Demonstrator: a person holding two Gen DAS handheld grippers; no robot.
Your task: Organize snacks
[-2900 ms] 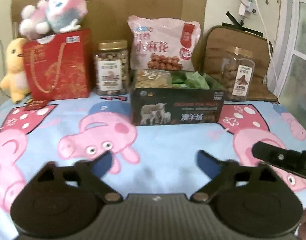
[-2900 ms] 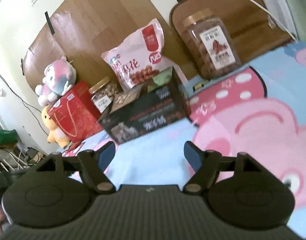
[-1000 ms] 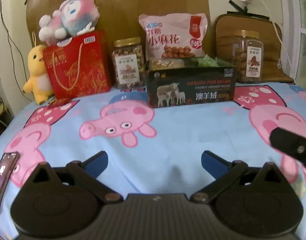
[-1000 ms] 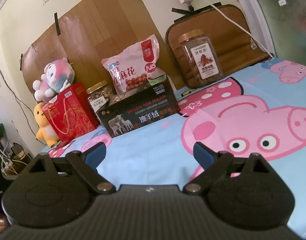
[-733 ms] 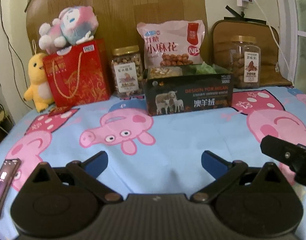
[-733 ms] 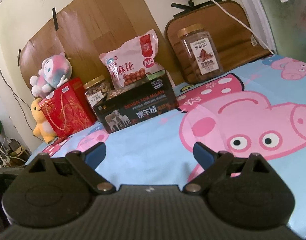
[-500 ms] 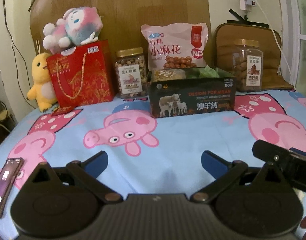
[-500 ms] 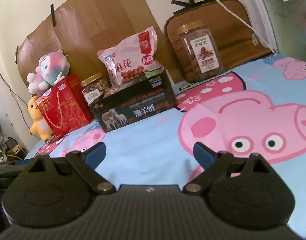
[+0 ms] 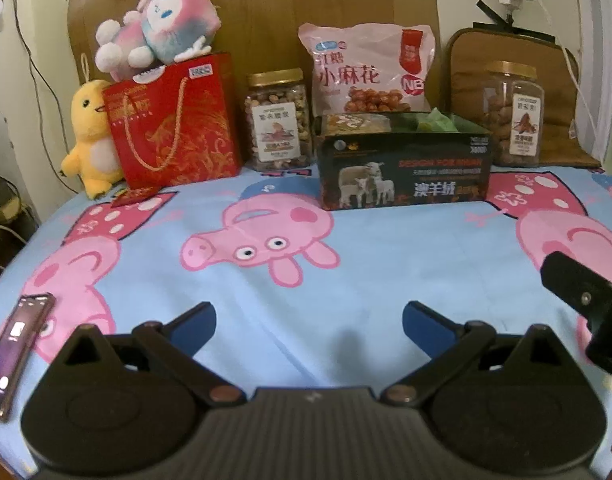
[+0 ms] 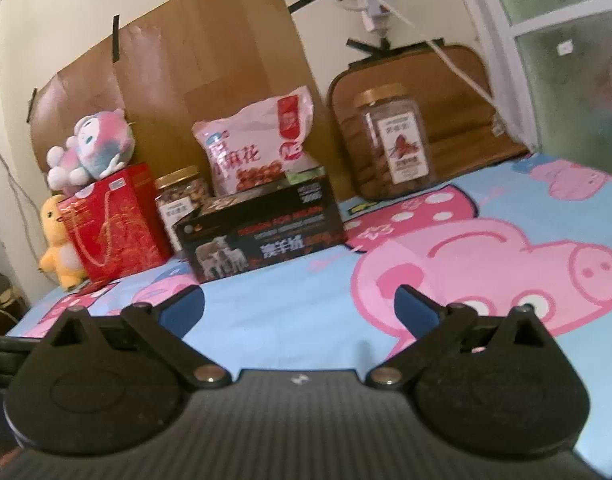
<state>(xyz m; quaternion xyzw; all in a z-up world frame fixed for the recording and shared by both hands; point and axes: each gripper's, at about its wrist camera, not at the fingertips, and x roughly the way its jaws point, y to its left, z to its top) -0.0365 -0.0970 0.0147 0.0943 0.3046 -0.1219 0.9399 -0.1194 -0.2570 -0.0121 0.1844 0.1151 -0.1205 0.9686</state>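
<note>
A dark open box (image 9: 404,168) with snack packets in it stands at the back of the bed; it also shows in the right wrist view (image 10: 261,234). Behind it leans a pink snack bag (image 9: 368,70) (image 10: 257,152). A nut jar (image 9: 277,120) (image 10: 179,200) stands left of the box and a second jar (image 9: 512,114) (image 10: 398,146) stands to its right. My left gripper (image 9: 309,320) is open and empty, well short of the box. My right gripper (image 10: 299,306) is open and empty above the sheet; part of it shows in the left wrist view (image 9: 582,300).
A red gift bag (image 9: 173,120) with a pink plush toy (image 9: 157,34) on top stands at the back left beside a yellow plush duck (image 9: 91,136). A phone (image 9: 13,350) lies at the bed's near left edge. A brown cushion (image 9: 514,60) leans behind the right jar.
Both grippers have drawn back from the box and levelled out. They stay open and empty. The snacks have not moved.
</note>
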